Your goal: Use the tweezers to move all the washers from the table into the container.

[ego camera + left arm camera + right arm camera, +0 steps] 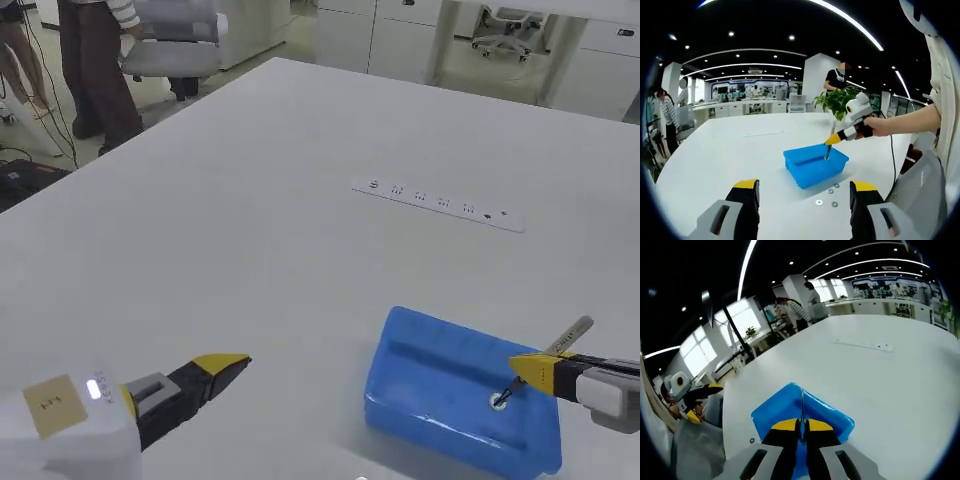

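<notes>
A blue container (430, 372) sits on the white table near its front edge. My right gripper (525, 372) is shut on metal tweezers (567, 336), whose tips reach down into the container at a washer (498, 401). In the right gripper view the tweezers (801, 407) run from the shut jaws into the container (772, 412). My left gripper (235, 365) hovers open to the container's left, holding nothing. In the left gripper view several washers (819, 202) lie on the table in front of the container (805, 172), and the right gripper (847, 134) hangs over it.
A white power strip (437, 203) lies mid-table beyond the container. A person (95, 60) and a grey chair (175, 45) stand past the far left corner. Another person (836, 77) and a potted plant (836, 102) are behind the table.
</notes>
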`<state>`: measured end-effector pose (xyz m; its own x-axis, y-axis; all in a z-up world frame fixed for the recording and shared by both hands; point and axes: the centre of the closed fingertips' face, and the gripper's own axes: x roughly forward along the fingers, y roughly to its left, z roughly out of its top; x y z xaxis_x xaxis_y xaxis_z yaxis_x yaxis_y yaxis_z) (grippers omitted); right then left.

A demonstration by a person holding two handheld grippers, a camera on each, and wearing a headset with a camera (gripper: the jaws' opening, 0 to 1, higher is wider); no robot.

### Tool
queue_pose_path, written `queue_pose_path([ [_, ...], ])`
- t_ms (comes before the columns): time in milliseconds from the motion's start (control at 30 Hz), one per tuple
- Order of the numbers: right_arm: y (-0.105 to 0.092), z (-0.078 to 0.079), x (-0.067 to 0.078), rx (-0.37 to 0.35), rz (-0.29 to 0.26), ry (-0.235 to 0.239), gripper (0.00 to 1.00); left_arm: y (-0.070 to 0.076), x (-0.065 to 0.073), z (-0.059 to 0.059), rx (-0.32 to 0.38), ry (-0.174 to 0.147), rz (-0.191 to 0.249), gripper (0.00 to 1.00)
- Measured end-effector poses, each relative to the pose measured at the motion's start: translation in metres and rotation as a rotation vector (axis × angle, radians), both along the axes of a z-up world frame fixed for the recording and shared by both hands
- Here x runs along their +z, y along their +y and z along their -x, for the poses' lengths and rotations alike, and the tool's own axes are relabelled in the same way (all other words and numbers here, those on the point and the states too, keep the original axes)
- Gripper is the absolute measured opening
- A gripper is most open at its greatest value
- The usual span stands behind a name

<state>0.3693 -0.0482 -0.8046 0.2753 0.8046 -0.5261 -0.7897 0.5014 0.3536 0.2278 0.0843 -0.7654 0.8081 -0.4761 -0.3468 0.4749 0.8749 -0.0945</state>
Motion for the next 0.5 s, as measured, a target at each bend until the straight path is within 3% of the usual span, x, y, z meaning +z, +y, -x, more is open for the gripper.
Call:
queue_pose_path([
  [200, -0.002, -0.001, -0.015, 0.013, 0.053, -0.008, 0.02, -0.001, -0.002, 0.001, -0.003, 0.011, -0.015, 0.78],
  [500, -0.006, -0.001, -0.020, 0.021, 0.090, -0.026, 0.02, 0.002, -0.002, 0.001, 0.012, 0.016, -0.002, 0.78],
])
